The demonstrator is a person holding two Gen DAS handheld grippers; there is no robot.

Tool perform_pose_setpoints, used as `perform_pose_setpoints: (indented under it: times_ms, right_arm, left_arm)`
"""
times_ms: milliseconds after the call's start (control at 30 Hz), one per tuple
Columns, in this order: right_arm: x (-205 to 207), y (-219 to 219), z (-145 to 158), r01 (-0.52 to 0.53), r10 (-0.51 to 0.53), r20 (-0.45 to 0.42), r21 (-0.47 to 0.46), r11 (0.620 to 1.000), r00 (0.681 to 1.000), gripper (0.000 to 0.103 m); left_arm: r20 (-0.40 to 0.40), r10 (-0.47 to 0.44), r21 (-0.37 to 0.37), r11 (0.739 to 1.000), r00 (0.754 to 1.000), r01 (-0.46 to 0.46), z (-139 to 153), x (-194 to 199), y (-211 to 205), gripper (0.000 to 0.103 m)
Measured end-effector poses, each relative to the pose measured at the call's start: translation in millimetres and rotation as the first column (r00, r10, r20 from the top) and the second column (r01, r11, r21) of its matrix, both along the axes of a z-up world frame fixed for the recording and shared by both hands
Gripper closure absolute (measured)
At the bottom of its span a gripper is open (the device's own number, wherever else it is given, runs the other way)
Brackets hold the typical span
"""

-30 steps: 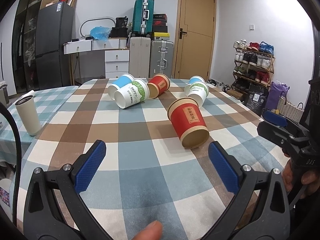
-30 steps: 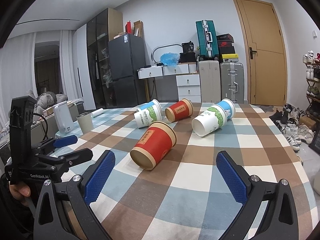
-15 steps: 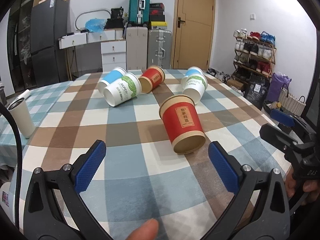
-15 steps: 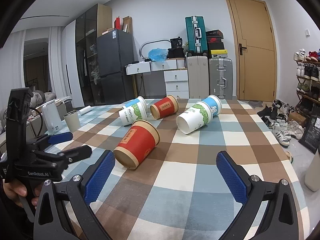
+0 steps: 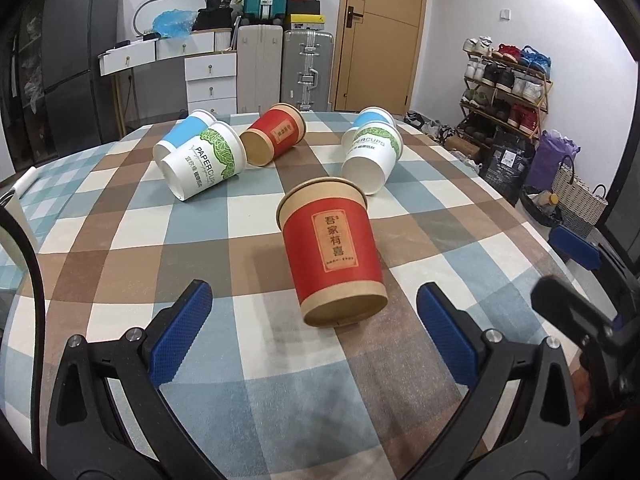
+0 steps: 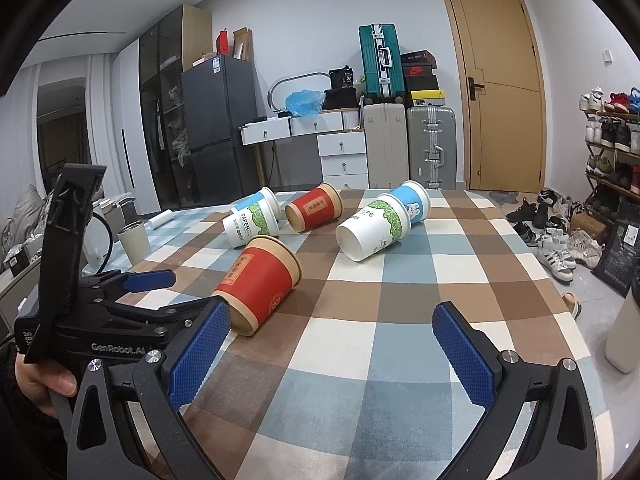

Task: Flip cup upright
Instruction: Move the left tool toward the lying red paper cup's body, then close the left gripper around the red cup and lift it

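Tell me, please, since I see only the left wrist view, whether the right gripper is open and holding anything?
Observer: The right gripper is open, with only the checked tablecloth between its fingers.
Operator: Where does the near red cup sit relative to it?
Observer: The near red cup lies on its side just beyond the left fingertip, outside the gap.
Operator: Is anything standing upright off to the left?
Observer: A beige tumbler stands upright on the adjoining table.
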State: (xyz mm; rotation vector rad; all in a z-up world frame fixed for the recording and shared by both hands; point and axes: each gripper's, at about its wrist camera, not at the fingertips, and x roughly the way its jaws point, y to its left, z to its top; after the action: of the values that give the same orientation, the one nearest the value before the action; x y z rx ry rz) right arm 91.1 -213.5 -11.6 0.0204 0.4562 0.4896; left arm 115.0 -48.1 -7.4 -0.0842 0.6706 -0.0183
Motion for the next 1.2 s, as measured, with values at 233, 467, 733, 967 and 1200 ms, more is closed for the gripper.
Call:
perform_pose_setpoints:
  times_ms: [233,467,733,967,1200]
  right_arm:
    - [0.6,-2.0,-2.2,0.006,-0.006,-0.007,0.001,1.0,1.0,0.0]
    - [-1.3,-2.3,-0.9,0.003,-0.003,0.006,0.003,1.0,1.0,0.0]
    - [-1.5,-1.3,-1.2,0.003,-0.003,0.006,0.008,1.0,1.0,0.0]
    - [-1.6,-0.6,-0.8,0.0,0.0,0.01,0.004,1.0,1.0,0.0]
    - [-4.2,1.9,0.9,-0.008,0.008,0.016,0.008,1.0,1.0,0.0]
  left_arm:
    - [-0.022,-0.002,-0.014,1.0,1.0,0.002,-3.3,17.2,-2.8,0.003]
    - [-0.042,-0.024,0.0,1.0,0.999,0.024,-8.2,25.4,-7.8,0.018]
    - [-0.063,-0.031,-0.054,0.998,0.998,0.028,-12.4,25.6,-5.1,0.051]
    - [-0.046,-0.025,-0.071,0.997,0.999,0.022,-10.2,12.0,-4.5,0.052]
    - [-0.01,-0.014,-0.081,0.997,1.0,0.013,0.8,-15.3,1.4,0.052]
